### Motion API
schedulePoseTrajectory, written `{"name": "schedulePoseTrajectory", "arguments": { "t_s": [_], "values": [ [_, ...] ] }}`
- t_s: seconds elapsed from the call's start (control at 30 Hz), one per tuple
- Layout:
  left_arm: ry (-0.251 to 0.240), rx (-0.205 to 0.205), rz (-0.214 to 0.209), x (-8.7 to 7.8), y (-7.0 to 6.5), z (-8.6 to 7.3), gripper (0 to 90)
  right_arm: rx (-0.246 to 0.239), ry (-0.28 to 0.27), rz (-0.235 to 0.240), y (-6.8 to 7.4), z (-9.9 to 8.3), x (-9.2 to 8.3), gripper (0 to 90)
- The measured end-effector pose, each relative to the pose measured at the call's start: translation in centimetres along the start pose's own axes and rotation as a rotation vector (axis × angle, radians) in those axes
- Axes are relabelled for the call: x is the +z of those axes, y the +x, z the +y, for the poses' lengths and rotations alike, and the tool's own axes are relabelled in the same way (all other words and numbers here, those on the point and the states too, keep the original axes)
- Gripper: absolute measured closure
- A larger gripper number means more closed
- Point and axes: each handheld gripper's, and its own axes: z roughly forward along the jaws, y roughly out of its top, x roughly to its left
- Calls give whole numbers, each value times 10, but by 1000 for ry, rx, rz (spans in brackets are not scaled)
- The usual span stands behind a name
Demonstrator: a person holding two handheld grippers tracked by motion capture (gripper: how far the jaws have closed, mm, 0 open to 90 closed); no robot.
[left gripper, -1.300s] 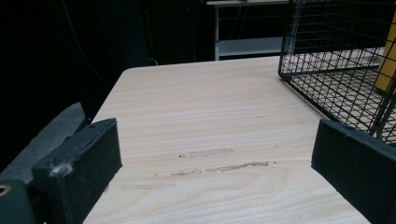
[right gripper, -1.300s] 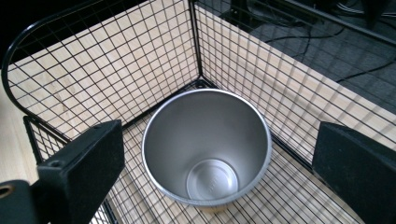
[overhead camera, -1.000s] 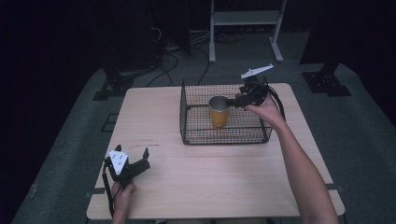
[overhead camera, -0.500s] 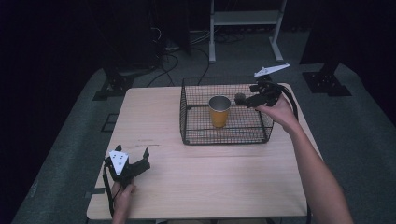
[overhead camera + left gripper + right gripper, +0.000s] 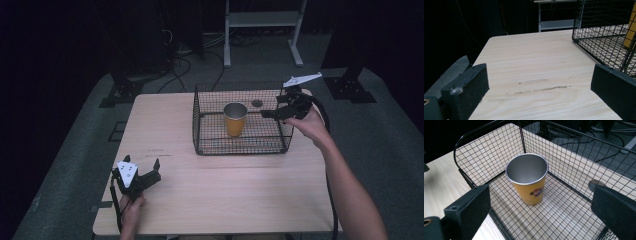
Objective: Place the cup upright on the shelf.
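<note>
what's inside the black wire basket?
One orange cup with a bare metal interior, upright on the floor of the black wire basket and empty as far as visible. The spot beneath the cup's base is hidden.

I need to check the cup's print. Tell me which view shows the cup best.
The right gripper view: the cup stands close, upright in the basket, print facing the camera. The high view shows it small; the left gripper view catches an orange sliver.

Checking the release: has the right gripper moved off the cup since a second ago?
Yes. The right gripper has backed away from the cup, out to the basket right wall.
</note>
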Motion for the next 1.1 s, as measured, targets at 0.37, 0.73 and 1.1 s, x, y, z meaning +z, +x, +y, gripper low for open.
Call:
{"name": "schedulePoseTrajectory", "arguments": {
  "t_s": [0.37, 0.73, 1.1],
  "values": [
    [-1, 2, -1, 0, 0, 0, 8, -10, -25, 30, 5, -11, -13, 21],
    [-2, 2, -1, 0, 0, 0, 8, -38, -48, 76, 16, -25, -26, 22],
    [-1, 3, 0, 0, -1, 0, 8, -49, -60, 114, 28, -53, -32, 22]
  ]
}}
